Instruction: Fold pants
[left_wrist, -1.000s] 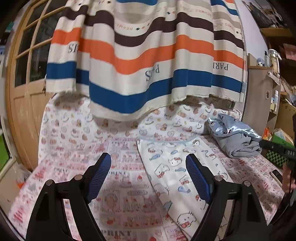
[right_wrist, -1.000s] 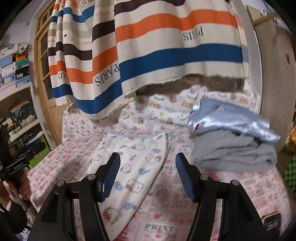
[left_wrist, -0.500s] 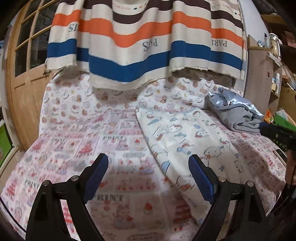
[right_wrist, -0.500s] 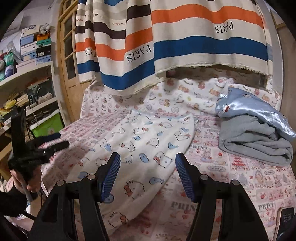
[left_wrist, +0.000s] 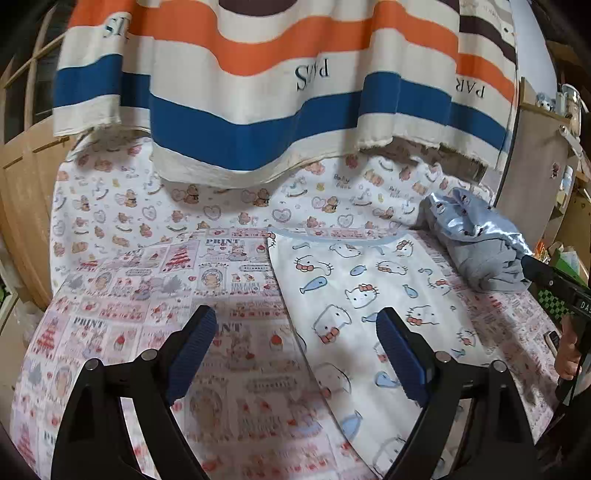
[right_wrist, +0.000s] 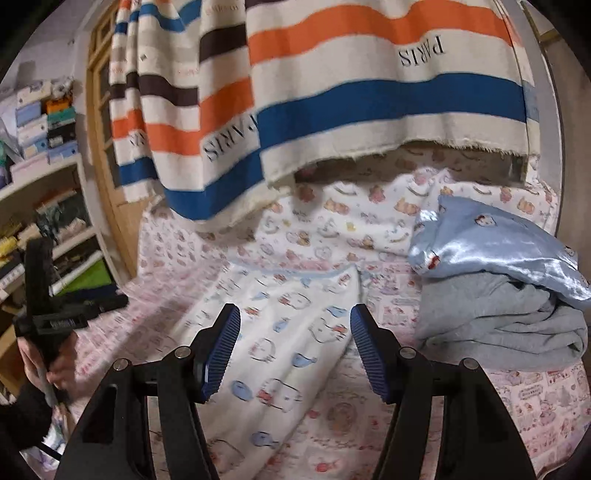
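Two hand-held grippers — left (left_wrist: 295, 354), right (right_wrist: 295, 350) — tilt down, gaping, over pants (left_wrist: 369, 295).

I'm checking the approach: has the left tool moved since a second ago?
Yes. The left tool has come closer to the pants and tilted down; the striped cloth now looms larger.

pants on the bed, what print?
The white cotton pants carry cartoon cat faces with red bows and small blue fish, pale blue trim at the waistband. Clearest in the left wrist view.

pants (left_wrist: 369, 295) near end: cut off | striped cloth (left_wrist: 258, 110) top: cut off
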